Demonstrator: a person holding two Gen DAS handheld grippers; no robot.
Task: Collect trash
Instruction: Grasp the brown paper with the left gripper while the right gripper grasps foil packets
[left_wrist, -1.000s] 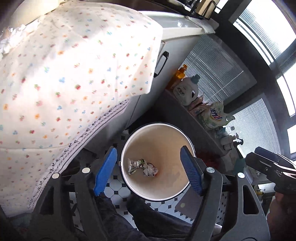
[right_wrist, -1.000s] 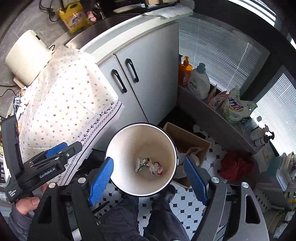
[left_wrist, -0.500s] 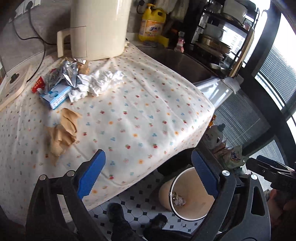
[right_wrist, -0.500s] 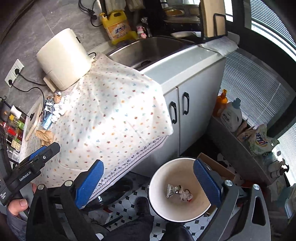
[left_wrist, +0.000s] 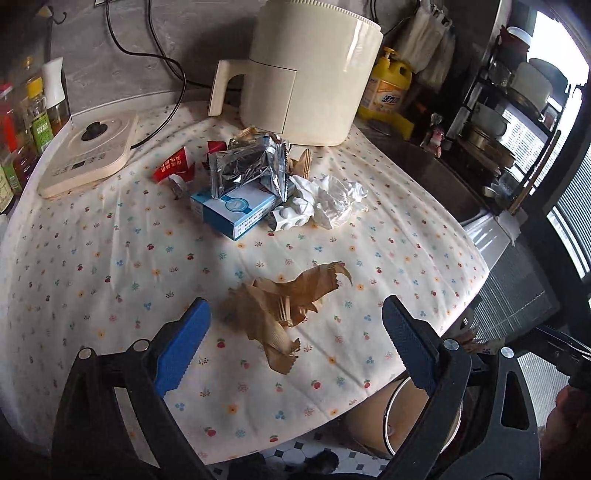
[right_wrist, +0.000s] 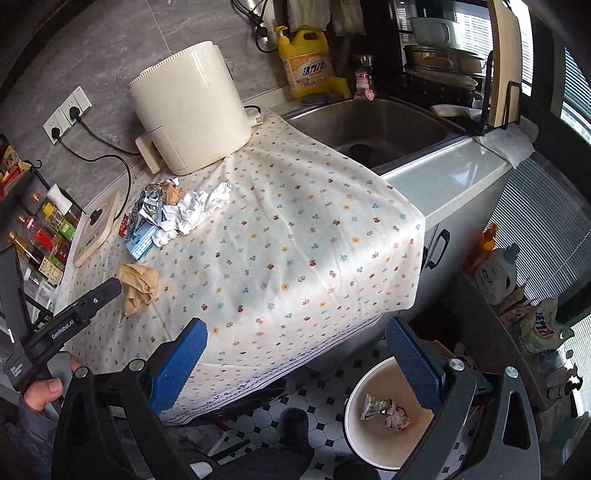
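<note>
Crumpled brown paper (left_wrist: 284, 302) lies on the flowered tablecloth (left_wrist: 110, 258), just ahead of my open, empty left gripper (left_wrist: 295, 343). Further back lie a silver foil wrapper (left_wrist: 247, 170), a blue box (left_wrist: 236, 210), white tissue (left_wrist: 328, 199) and a red packet (left_wrist: 173, 168). The white bin (right_wrist: 388, 413) stands on the floor with wrappers (right_wrist: 384, 406) inside. My right gripper (right_wrist: 295, 365) is open and empty above the table's front edge, left of the bin. The brown paper (right_wrist: 138, 286) and the trash pile (right_wrist: 177, 214) also show in the right wrist view.
A cream appliance (left_wrist: 310, 70) stands behind the trash, with a flat cream scale-like device (left_wrist: 88, 155) at the left. Bottles (left_wrist: 33, 122) line the left edge. A sink (right_wrist: 373, 129) and yellow detergent (right_wrist: 306, 62) are to the right. White cabinet doors (right_wrist: 443, 240) stand below.
Both grippers have risen from over the bin and swung toward the tabletop. The left one now faces the brown paper; the bin has dropped to the lower right of both views.
</note>
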